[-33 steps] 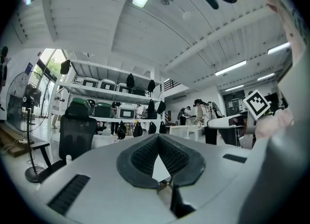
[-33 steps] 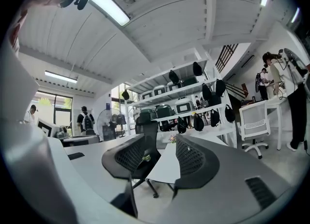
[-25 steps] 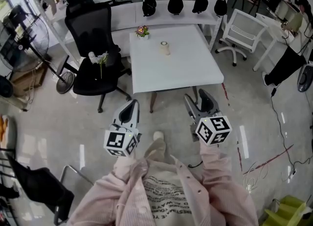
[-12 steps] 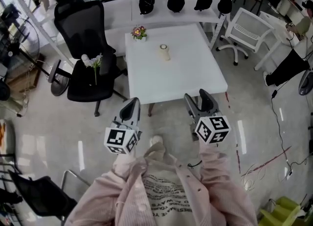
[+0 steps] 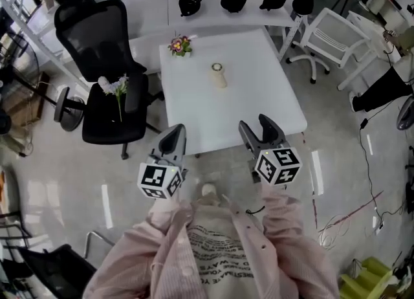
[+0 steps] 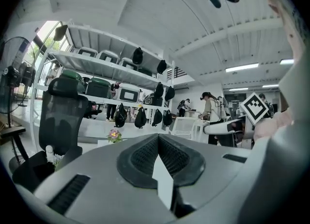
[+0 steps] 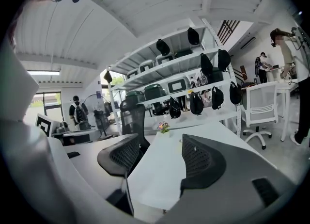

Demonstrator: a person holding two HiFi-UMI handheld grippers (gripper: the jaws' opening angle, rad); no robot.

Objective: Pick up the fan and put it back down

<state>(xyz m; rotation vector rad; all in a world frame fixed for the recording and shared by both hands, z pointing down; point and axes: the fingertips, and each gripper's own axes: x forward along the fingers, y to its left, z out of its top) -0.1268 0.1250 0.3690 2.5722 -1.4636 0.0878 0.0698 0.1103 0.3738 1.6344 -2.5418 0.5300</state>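
The left gripper (image 5: 173,138) has its fingers pressed together on nothing; the right gripper (image 5: 257,129) holds its fingers wide apart, also empty. Both hover at the near edge of the white counter (image 5: 239,107). The fan (image 5: 68,105) stands on the floor at far left, its round base just beyond the black chair (image 5: 103,52) and well apart from both grippers. The chair crowds the counter's left edge, and bare floor lies open to the counter's right.

Steep overhead; both gripper views toward table (image 5: 246,107)
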